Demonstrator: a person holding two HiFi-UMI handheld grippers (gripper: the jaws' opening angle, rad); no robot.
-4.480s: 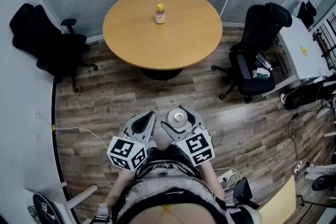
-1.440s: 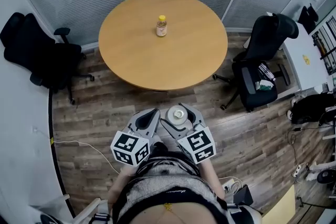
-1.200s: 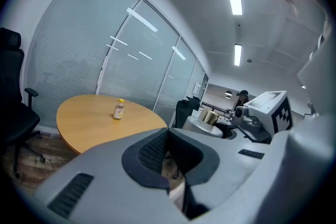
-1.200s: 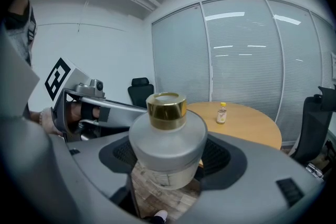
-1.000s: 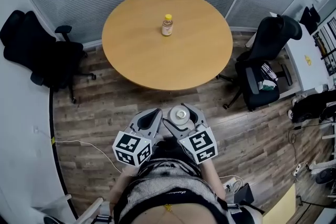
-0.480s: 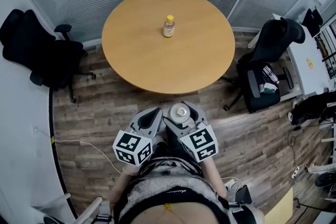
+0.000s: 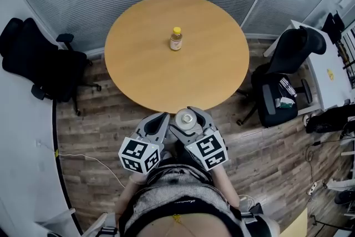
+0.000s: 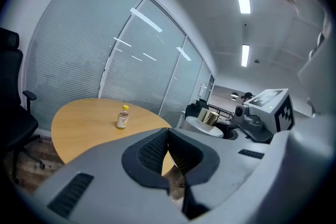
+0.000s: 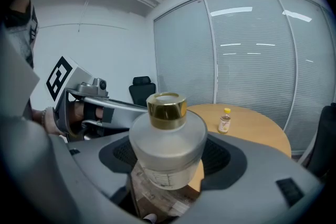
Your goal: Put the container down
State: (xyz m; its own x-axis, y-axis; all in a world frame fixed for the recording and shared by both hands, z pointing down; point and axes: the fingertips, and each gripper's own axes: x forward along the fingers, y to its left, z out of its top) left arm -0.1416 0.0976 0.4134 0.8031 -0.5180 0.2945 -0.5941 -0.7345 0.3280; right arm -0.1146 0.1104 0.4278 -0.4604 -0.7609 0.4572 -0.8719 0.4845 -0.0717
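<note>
Holding the container [image 9: 167,144] in your right gripper [image 7: 187,120], jaws spread wide round its frosted body, pads pressing both sides. It hangs just short of the counter's [image 7: 150,58] near edge, over the floor and not above the top. Your left gripper [image 8: 168,136] is closed on nothing, just beside it.

Risks: let go here and it falls to the floor. The round, smooth body may slip in the pads. Set it too close to the counter's rim and it could tip off.

Container stands upright, gold cap up, long axis vertical.
</note>
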